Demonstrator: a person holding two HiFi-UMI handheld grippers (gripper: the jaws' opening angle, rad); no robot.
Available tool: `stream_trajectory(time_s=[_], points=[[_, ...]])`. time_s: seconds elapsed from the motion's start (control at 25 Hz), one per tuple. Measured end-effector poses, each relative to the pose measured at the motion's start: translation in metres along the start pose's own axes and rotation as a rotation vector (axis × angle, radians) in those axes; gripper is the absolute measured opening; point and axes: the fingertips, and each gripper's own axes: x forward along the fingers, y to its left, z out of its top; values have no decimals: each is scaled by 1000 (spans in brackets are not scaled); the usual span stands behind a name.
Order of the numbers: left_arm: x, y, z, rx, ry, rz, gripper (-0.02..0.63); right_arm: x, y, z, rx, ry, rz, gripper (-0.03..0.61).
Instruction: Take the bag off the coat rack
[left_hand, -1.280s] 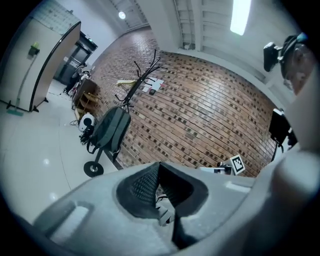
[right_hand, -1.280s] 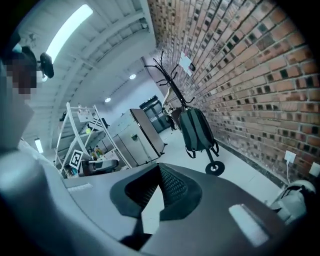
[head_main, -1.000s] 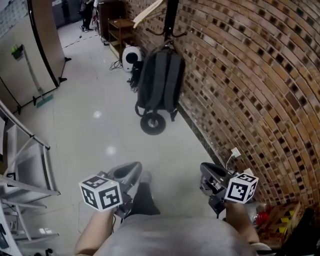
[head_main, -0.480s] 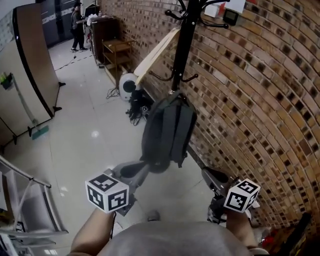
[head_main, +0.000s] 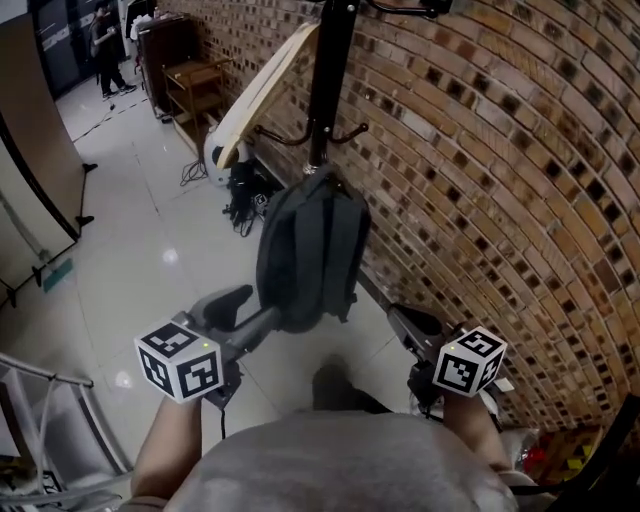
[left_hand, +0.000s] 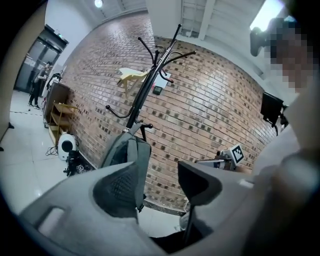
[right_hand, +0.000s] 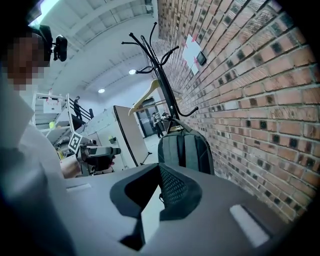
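The dark bag (head_main: 310, 255) hangs on the coat rack (head_main: 330, 90) by the brick wall (head_main: 480, 150). A wooden hanger (head_main: 255, 95) sticks out behind it. The left gripper (head_main: 245, 312), near the bag, has just been opening its fingers, and nothing is between them. The right gripper (head_main: 412, 325) has its fingers closed and empty.

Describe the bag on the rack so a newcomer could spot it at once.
Against the brick wall stands a black coat rack. Low on its pole hangs a dark grey backpack, the only bag there, below a pale wooden hanger.
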Motion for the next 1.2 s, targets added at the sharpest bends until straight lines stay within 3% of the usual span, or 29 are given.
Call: stream_trajectory(time_s=[0.16,0.2,0.36,0.56,0.68,0.76,0.92,1.2], points=[[22,24,14,19,-4,50,301,25,-29,20,-18,-22,8,-1],[28,29,16,27,-1,55,318,31,-36,27,-21,-33,13,53],[58,48,23,59,56,47,398,61,-62,53,-69,-41,47,156],[97,89,34,65,88,102,428,105,-93,72,-162,0,93,310],[117,116,34,55,127,138,472,134,-115,73,-177,55,110,366],[129,128,29,40,157,145,505,152,-132,64,-156,108,110,376],[152,143,25,8,164,153,511,180,-153,52,-142,167,126,404],[172,151,4,-43,209,139,511,212,-150,38,-129,212,242,460]])
